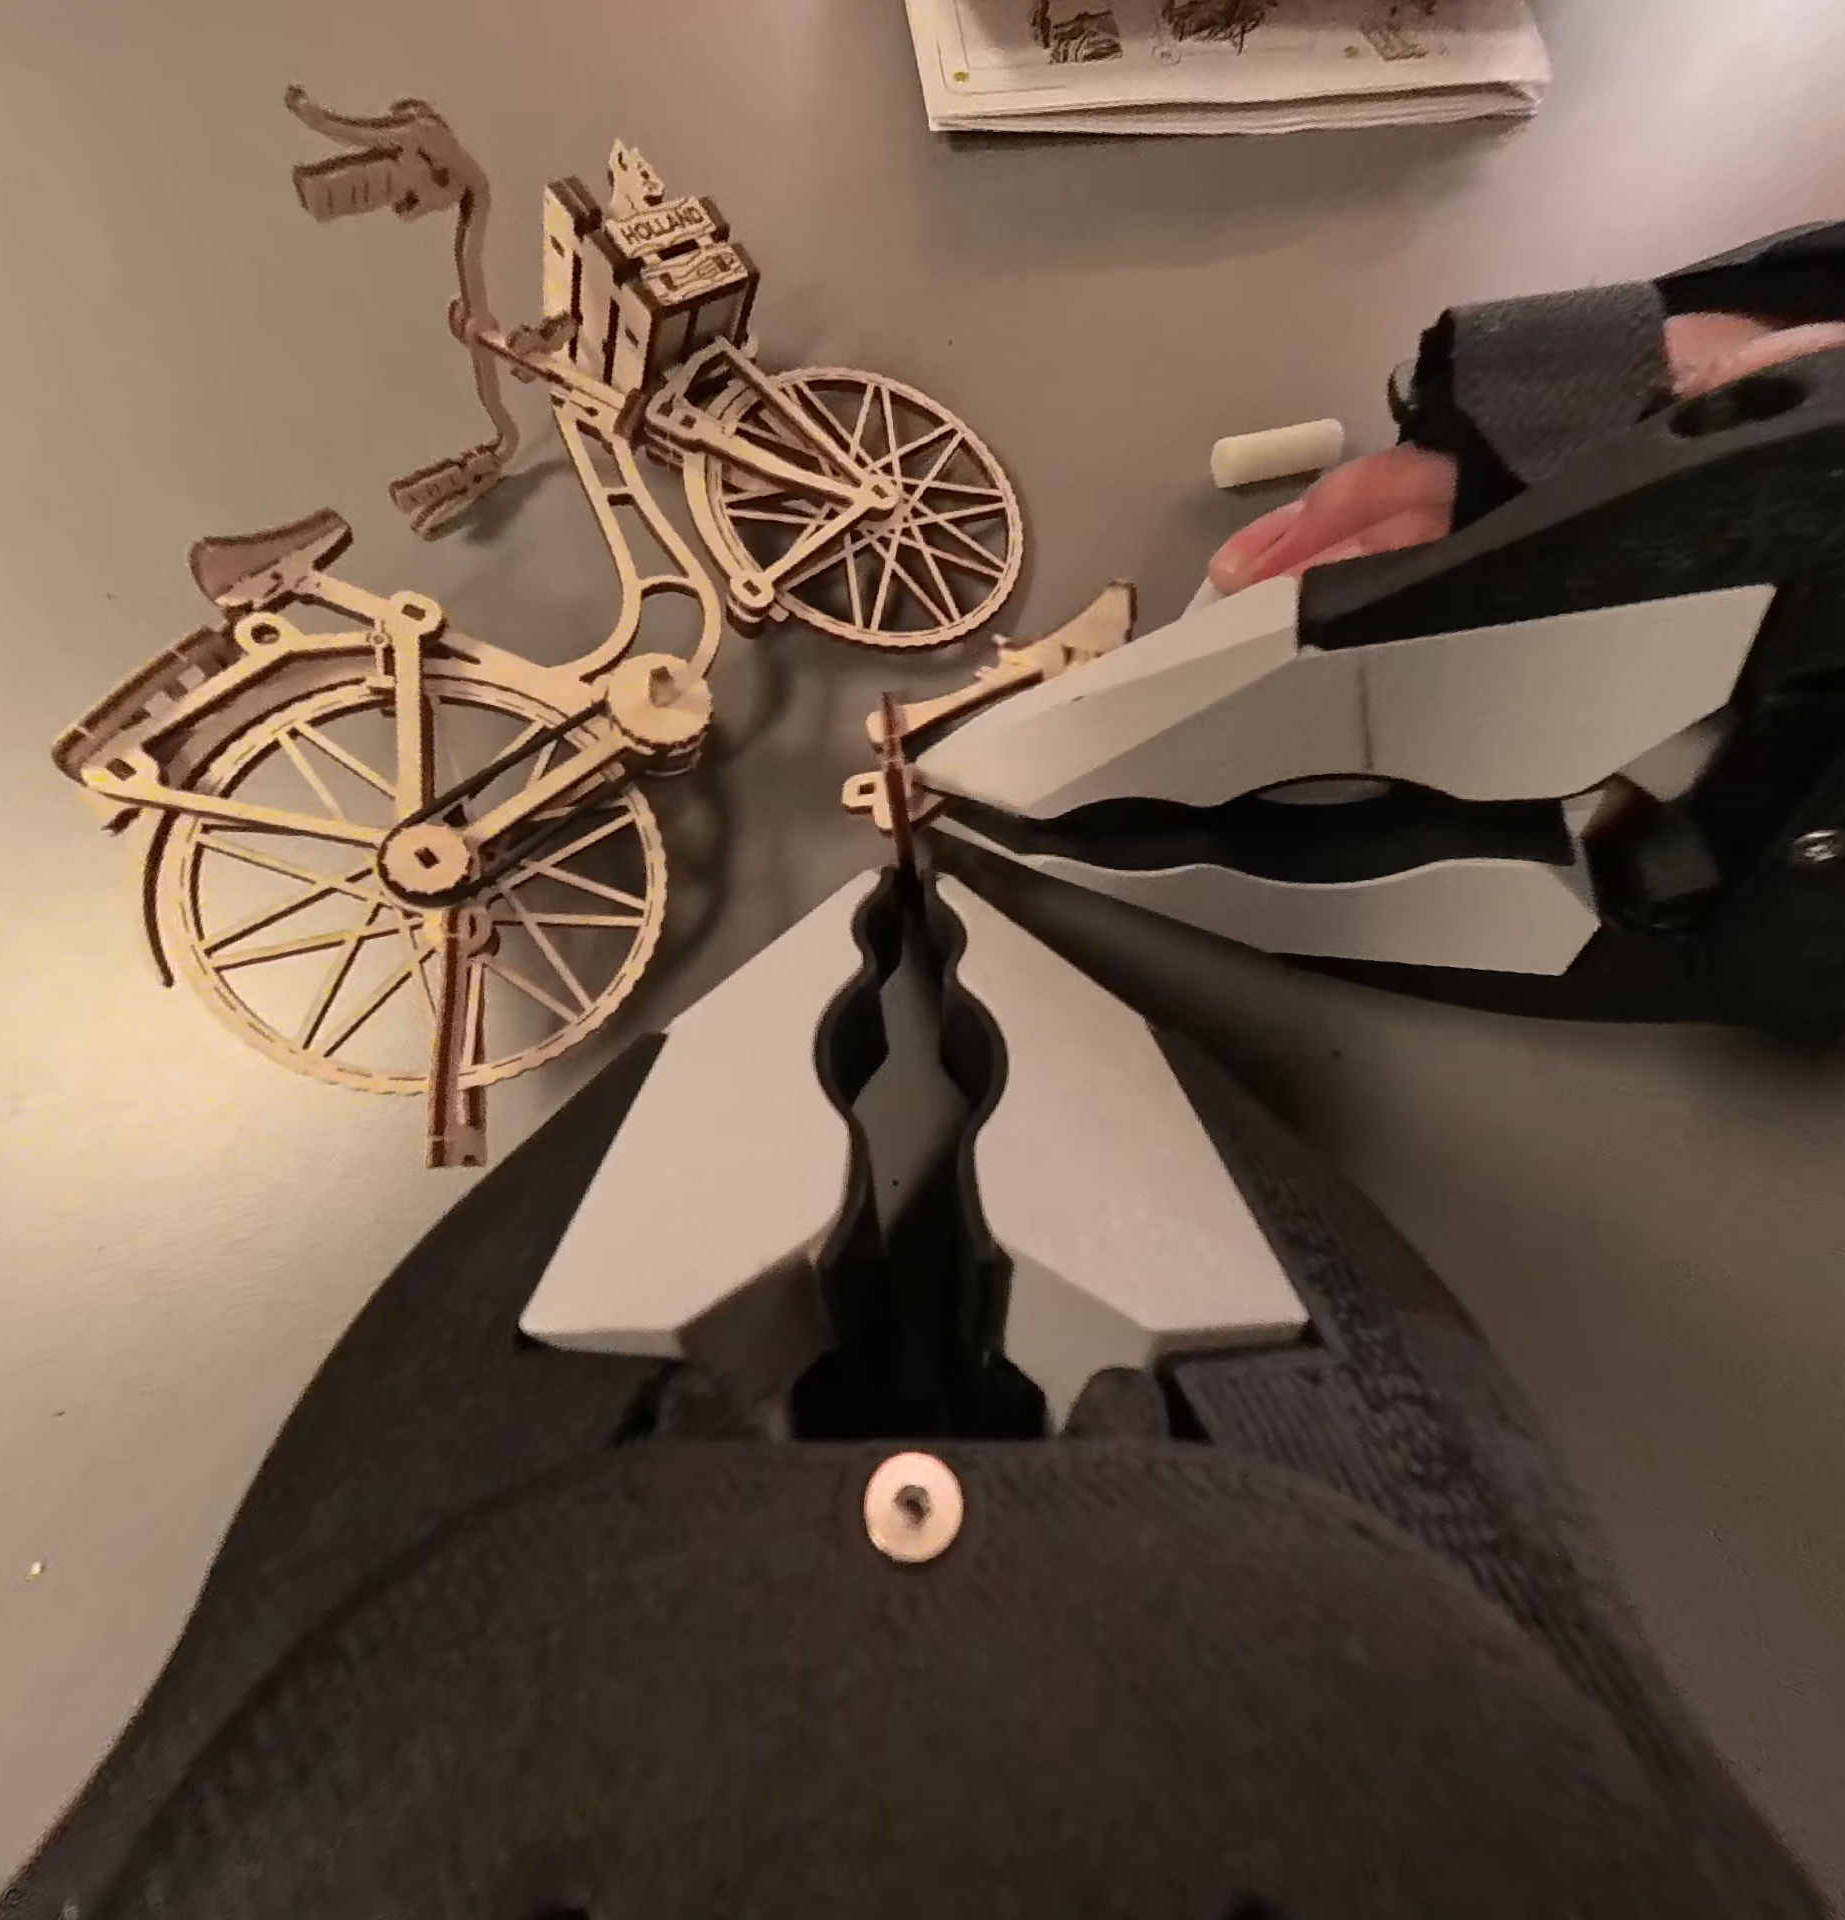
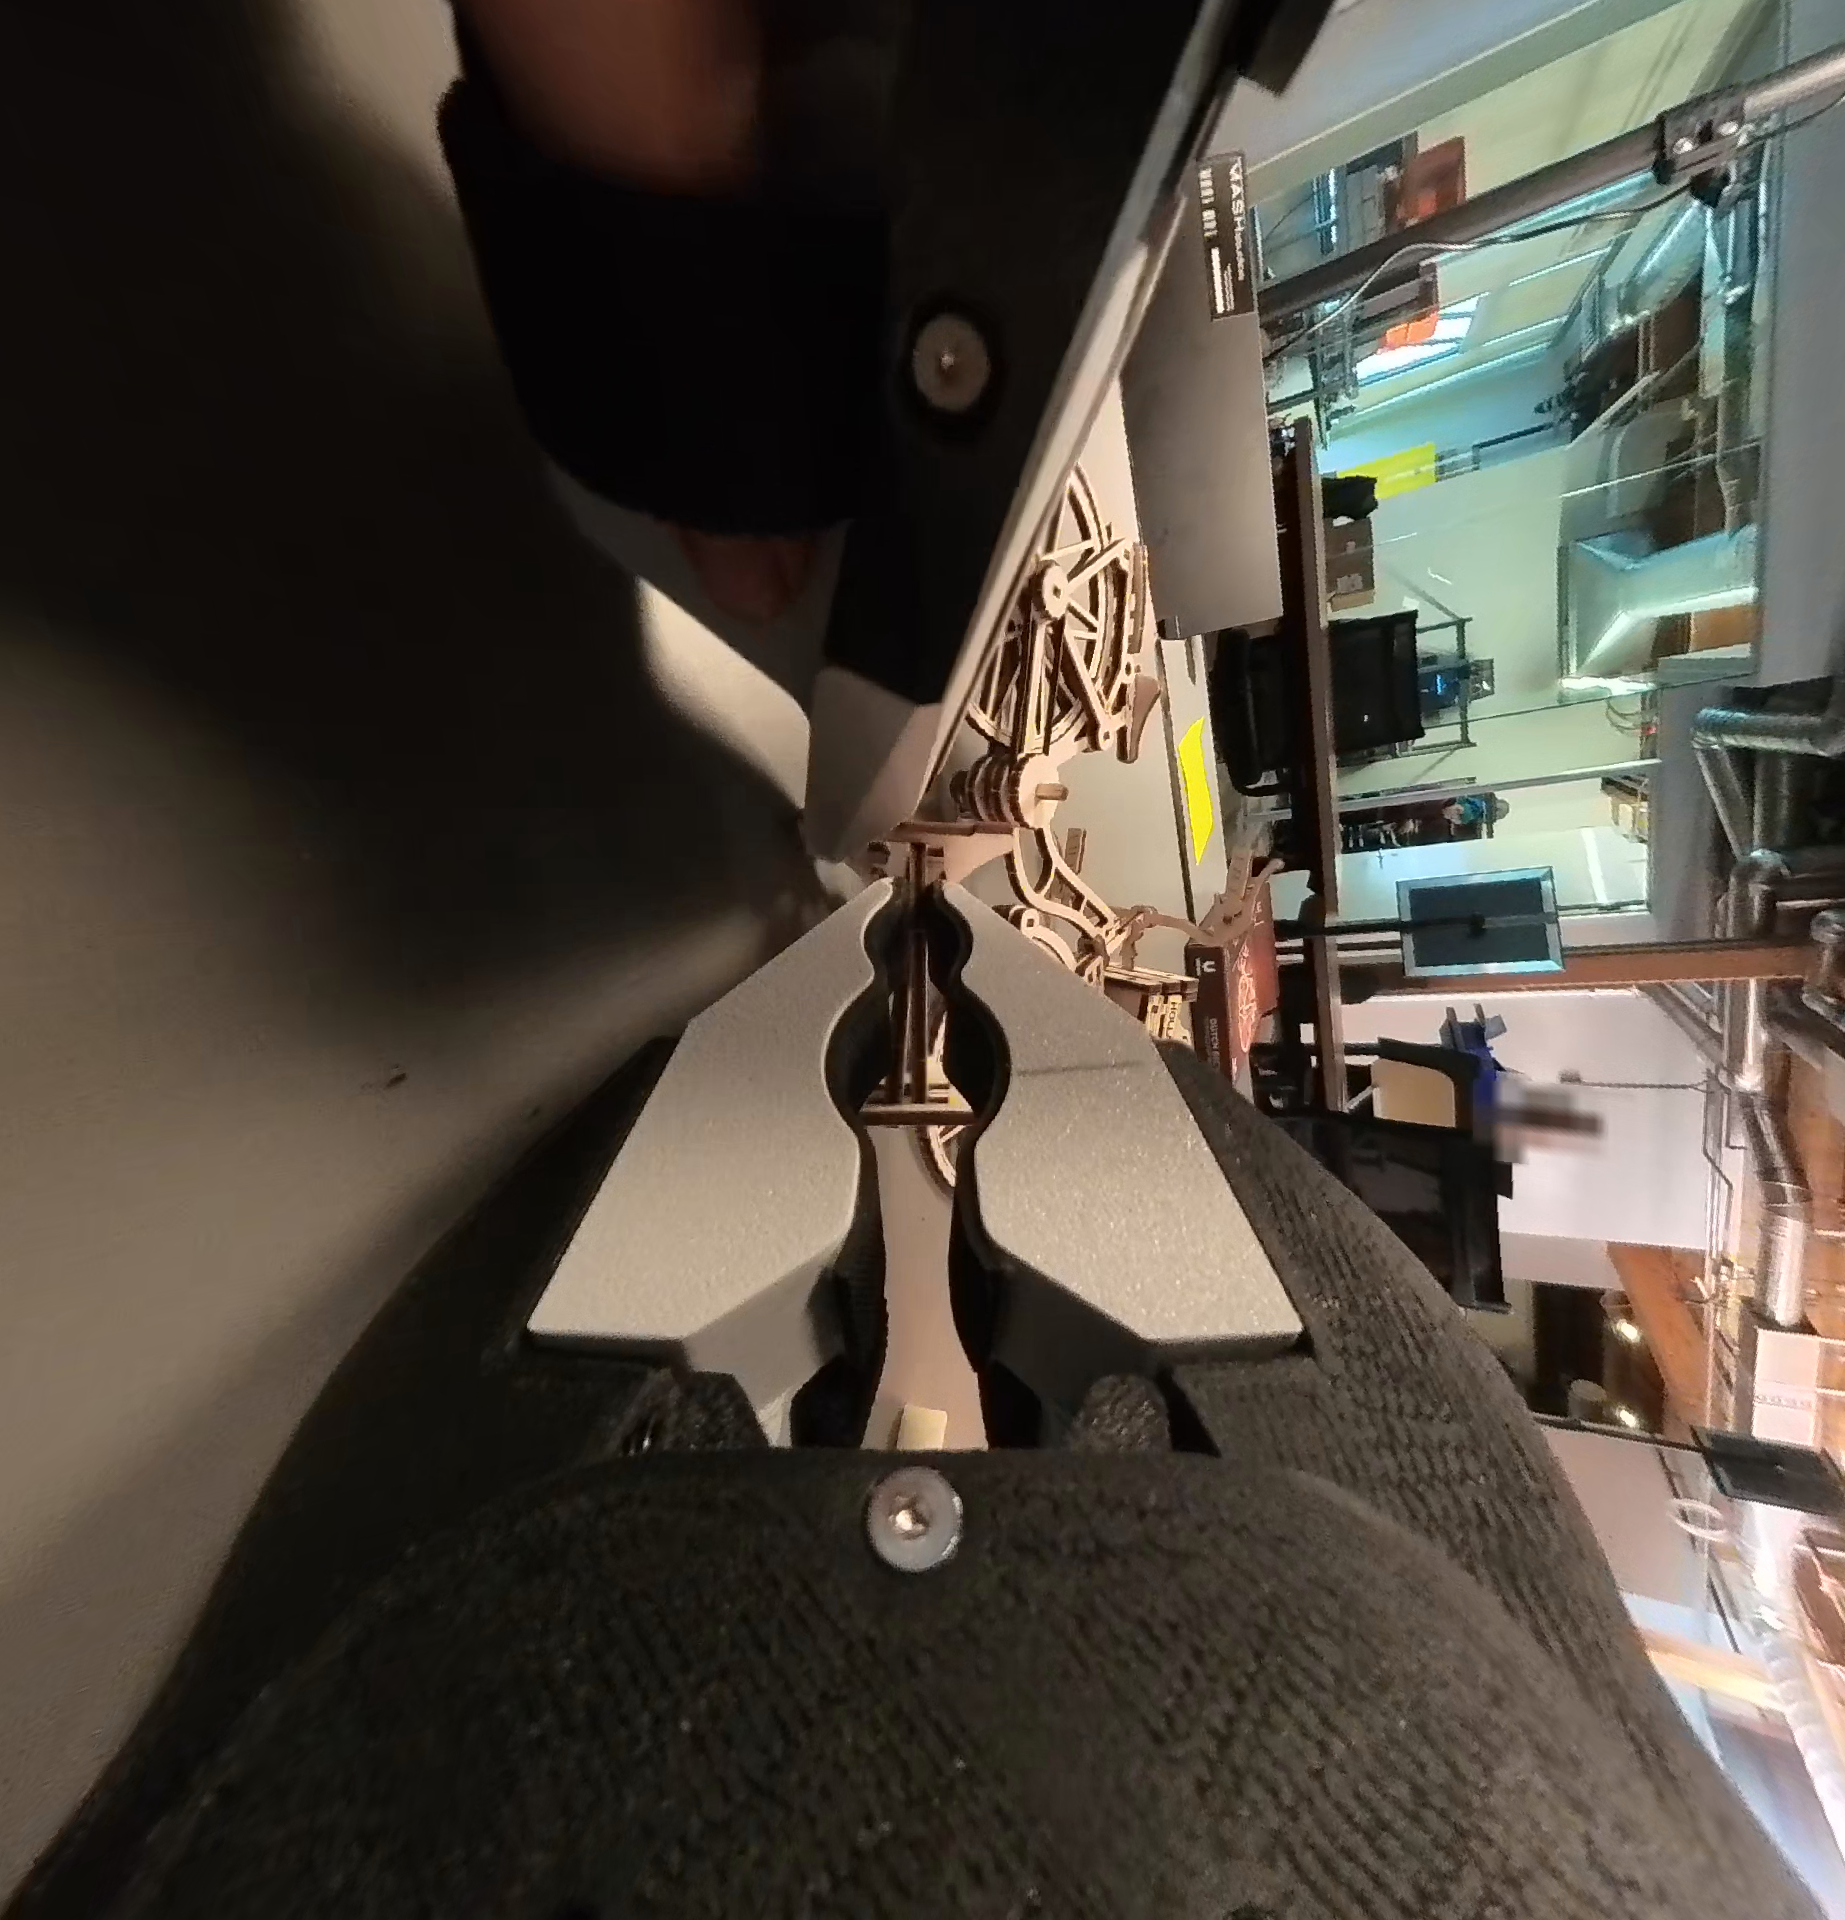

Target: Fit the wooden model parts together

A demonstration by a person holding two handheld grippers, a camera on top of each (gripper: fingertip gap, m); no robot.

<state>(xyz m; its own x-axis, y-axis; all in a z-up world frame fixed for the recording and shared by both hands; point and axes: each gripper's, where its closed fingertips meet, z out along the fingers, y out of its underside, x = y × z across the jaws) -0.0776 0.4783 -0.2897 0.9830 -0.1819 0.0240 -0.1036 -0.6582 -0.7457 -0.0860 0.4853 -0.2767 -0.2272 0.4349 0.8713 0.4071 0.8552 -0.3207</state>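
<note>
**A:** Your left gripper (image 1: 905, 883) is pinched on a thin dark wooden strip (image 1: 902, 831) standing on edge. Your right gripper (image 1: 923, 795) comes in from the right, clamped on a small pale wooden crank piece (image 1: 1011, 670), tips nearly touching yours.

**B:** So the 2 parts cross right at the tips?

**A:** Looks like it. The crank's long axis runs back toward your right hand. The wooden bicycle (image 1: 502, 623) lies flat to the left, well apart.

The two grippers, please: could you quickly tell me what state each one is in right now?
Left gripper: closed on a thin flat wooden piece.
Right gripper: closed on a small pale wooden slotted assembly.
</note>
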